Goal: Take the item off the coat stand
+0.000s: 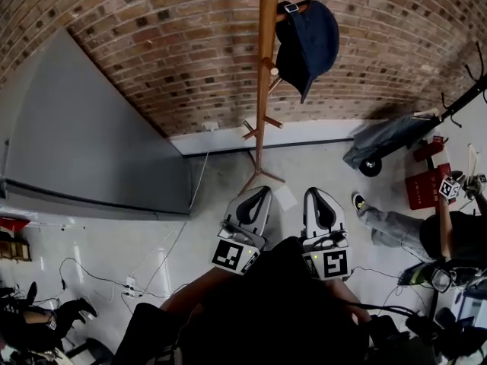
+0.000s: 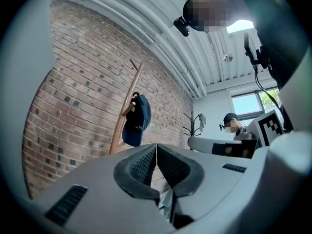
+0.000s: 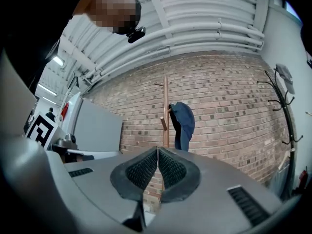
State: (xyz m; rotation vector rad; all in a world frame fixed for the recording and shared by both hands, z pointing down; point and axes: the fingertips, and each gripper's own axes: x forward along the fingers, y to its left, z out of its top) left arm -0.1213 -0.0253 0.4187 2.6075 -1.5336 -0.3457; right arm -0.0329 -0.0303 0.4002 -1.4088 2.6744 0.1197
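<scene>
a grey panel (image 1: 91, 143) stands against the brick wall (image 1: 152, 21) at the far left. right of it, the left gripper (image 1: 261, 192) points toward the wooden coat stand (image 1: 266, 67) with its jaws pressed together on nothing, well apart from the pole, and the dark blue cap (image 1: 308, 44) hangs on a peg high on the stand's right side, untouched. the right gripper (image 1: 319, 194), just beside the left one, is likewise closed tight and empty, and another person (image 1: 449, 238) is at the right edge.

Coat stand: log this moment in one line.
navy cap: hanging on coat stand | left tongs: shut, empty | right tongs: shut, empty | contact: none
</scene>
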